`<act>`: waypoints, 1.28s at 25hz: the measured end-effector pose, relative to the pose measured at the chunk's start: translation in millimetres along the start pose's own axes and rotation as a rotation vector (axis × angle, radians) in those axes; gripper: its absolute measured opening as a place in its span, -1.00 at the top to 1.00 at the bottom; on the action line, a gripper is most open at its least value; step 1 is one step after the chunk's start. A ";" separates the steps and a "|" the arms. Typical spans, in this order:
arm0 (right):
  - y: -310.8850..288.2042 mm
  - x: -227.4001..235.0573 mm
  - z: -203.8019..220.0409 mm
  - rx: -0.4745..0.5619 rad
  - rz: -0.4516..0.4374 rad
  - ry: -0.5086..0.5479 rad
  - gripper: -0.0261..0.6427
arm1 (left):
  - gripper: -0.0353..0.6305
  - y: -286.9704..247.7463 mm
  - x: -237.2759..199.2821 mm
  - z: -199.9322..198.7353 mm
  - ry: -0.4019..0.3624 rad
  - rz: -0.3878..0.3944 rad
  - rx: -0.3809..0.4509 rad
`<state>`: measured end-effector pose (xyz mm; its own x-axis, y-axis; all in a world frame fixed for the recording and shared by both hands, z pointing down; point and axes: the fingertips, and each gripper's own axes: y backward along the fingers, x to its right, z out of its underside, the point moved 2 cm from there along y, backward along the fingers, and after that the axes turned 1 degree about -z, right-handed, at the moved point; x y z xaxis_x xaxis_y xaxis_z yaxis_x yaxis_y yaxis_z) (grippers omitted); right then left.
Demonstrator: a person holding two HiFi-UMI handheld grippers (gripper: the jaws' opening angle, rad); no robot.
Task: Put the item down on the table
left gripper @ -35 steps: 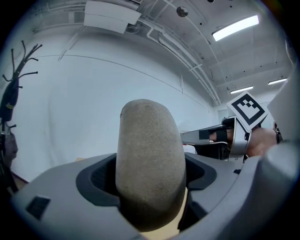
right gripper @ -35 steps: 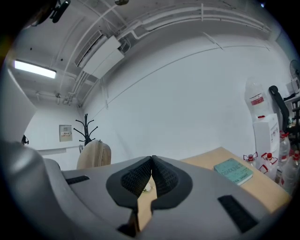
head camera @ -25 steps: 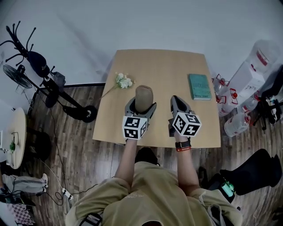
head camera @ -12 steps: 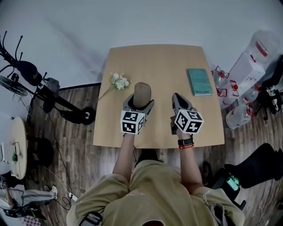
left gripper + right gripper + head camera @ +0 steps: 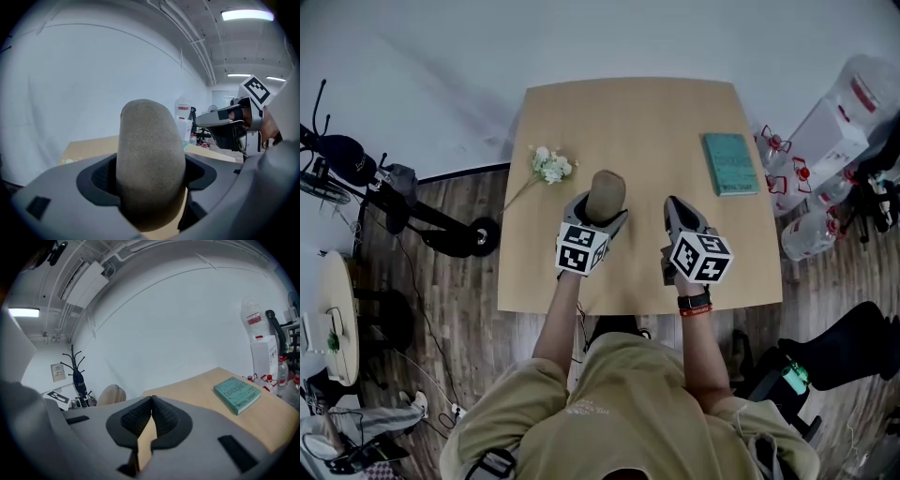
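Looking down in the head view: left gripper (image 5: 602, 217) at frame centre, clamped on a tan rounded item (image 5: 605, 194) standing upright over the near-middle of the table (image 5: 637, 122). Cannot tell whether resting on the wood or held just off it. Right gripper (image 5: 677, 214) just to the right, clear of the item. Teal book (image 5: 730, 162) at upper right, sprig of white flowers (image 5: 548, 167) to the item's upper left.

Switching to the left gripper view: filling the middle of the frame, squeezed low on both flanks, jaws spread only as wide as the body between them. Looks matte and finely grained, almost felt-like, so probably grippy rather than slippery. No denting at the contact, so likely firm, and seemingly light, judging by the easy one-handed hold. Best held by the lower flanks, as now, with the domed top left free.

Over to the right gripper view: jaws closed tip to tip, nothing between them, only table showing through the gap below. Item at lower left, book at right.
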<state>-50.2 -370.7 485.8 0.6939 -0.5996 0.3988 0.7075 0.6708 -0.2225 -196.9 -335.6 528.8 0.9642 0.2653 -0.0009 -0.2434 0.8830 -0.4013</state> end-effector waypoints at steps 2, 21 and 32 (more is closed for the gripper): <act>-8.6 2.7 6.5 -0.012 0.003 -0.013 0.88 | -0.25 -9.1 -4.5 3.7 -0.015 0.014 -0.017; -79.6 44.3 47.6 -0.118 0.053 -0.082 0.88 | -0.25 -123.9 -32.0 66.9 -0.157 0.250 -0.273; -90.2 69.0 62.3 -0.143 0.082 -0.113 0.88 | -0.25 -168.3 -41.8 101.4 -0.215 0.305 -0.358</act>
<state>-74.5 -445.3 588.9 0.7363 -0.4870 0.4697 0.6665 0.6417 -0.3795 -207.0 -456.0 689.3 0.8027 0.5964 0.0063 -0.4222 0.5756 -0.7003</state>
